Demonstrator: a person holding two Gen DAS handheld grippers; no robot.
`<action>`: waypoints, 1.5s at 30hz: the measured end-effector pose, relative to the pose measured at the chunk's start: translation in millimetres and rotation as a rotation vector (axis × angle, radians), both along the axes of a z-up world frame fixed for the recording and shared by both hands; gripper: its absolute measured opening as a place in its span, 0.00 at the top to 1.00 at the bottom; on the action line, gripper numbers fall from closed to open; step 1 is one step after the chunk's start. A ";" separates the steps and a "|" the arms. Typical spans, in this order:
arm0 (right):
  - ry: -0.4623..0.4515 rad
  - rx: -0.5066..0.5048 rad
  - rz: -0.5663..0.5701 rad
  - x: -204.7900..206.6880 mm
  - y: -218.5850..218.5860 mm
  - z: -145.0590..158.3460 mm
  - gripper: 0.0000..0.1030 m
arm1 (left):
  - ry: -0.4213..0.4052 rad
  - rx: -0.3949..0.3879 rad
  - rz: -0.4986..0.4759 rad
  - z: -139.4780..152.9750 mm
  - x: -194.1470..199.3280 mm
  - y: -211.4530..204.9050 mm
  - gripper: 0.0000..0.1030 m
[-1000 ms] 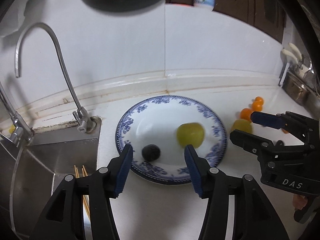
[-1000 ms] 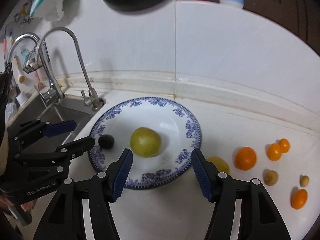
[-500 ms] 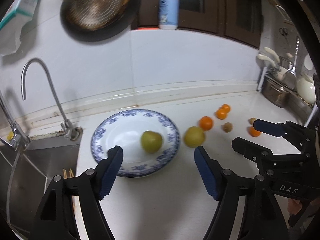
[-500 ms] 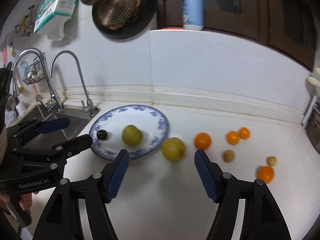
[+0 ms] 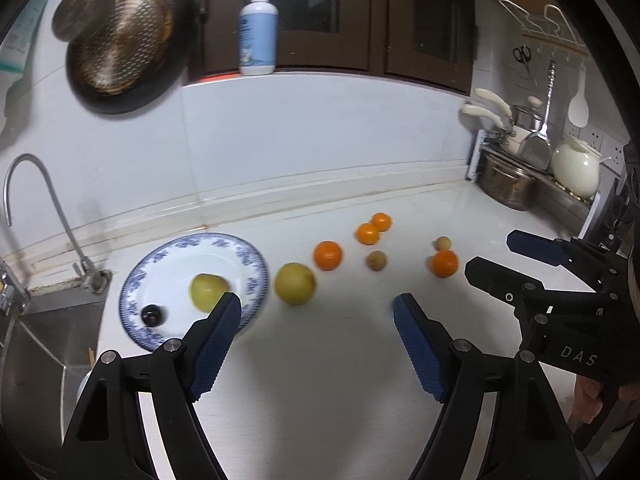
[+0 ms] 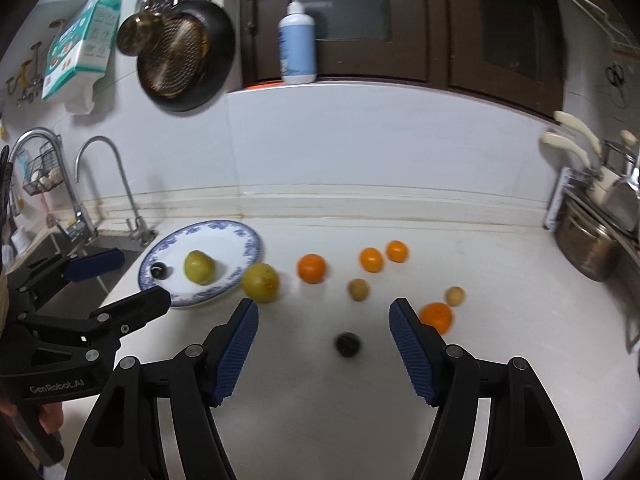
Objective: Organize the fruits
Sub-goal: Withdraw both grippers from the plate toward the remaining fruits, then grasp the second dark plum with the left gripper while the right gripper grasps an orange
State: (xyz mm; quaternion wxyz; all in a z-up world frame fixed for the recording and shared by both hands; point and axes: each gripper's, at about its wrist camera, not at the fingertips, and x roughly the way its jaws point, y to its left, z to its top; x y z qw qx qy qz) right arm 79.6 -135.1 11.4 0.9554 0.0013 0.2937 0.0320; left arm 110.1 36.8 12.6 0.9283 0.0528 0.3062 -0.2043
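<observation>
— Blue-and-white plate (image 5: pixel 256 264): contents?
— One yellow-green fruit (image 5: pixel 208 292) near its middle; one small dark fruit (image 5: pixel 152 315) by its left rim.
— Items off the plate, on the white worktop (image 5: pixel 320 380)?
— A second yellow-green fruit (image 5: pixel 295 283) just beside the plate's right rim. Right of that, a large orange (image 5: pixel 328 255). Further from the plate, a touching pair of small oranges (image 5: pixel 368 233). Two small brown fruits (image 5: pixel 377 260) lie apart from each other, and a last orange (image 5: pixel 444 263) lies furthest right. A second dark fruit (image 6: pixel 347 344) sits well right of the plate, nearer the camera.
— Left tongs (image 5: pixel 316 308)?
— Black, blue pads, marked "GenRobot.AI". They are released, the jaws have just been opening, and nothing is gripped. One pad overlaps the plate's right rim in the left wrist view.
— Right tongs (image 6: pixel 325 308)?
— Marked "DAS". They are released too, the jaws having just widened. The second dark fruit shows in the gap, untouched.
— Other writing?
— A pump bottle (image 5: pixel 259 28) stands on the ledge above and behind the plate. A printed box (image 6: pixel 80 48) hangs on the wall, up and to the left of the plate. Neither label is legible.
</observation>
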 end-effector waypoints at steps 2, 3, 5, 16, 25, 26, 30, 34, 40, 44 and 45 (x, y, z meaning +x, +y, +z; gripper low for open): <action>-0.005 -0.004 -0.011 -3.9 -9.6 1.8 0.33 | 0.003 -0.011 -0.005 -0.2 -2.6 -8.9 0.24; -0.007 -0.007 -0.016 -6.0 -14.5 2.6 0.33 | 0.005 -0.016 -0.009 -0.2 -4.0 -14.1 0.24; -0.015 -0.014 -0.022 -9.4 -24.4 3.2 0.33 | 0.008 -0.021 -0.013 -0.9 -6.4 -23.6 0.24; 0.015 -0.014 -0.033 -8.5 -72.9 -11.2 0.33 | 0.036 -0.006 -0.020 -18.9 -8.8 -72.7 0.24; 0.076 -0.016 -0.015 9.1 -100.1 -40.2 0.33 | 0.052 0.056 -0.021 -49.2 1.4 -100.6 0.24; 0.083 -0.020 -0.016 11.2 -101.5 -43.4 0.33 | 0.055 0.059 -0.026 -52.3 3.1 -102.9 0.24; 0.111 -0.027 -0.007 22.0 -107.1 -55.6 0.33 | 0.059 0.081 -0.037 -66.5 11.6 -113.0 0.24; 0.164 -0.031 0.008 34.3 -110.1 -66.3 0.33 | 0.074 0.101 -0.035 -78.4 22.4 -120.4 0.25; 0.202 -0.046 0.030 55.5 -111.1 -81.6 0.33 | 0.134 0.094 -0.021 -93.3 42.6 -124.3 0.25; 0.225 -0.059 0.039 71.2 -111.3 -90.7 0.34 | 0.154 0.105 -0.014 -100.6 52.8 -125.6 0.26; 0.231 -0.064 0.037 76.0 -111.6 -93.2 0.34 | 0.158 0.112 -0.013 -102.3 54.8 -126.1 0.29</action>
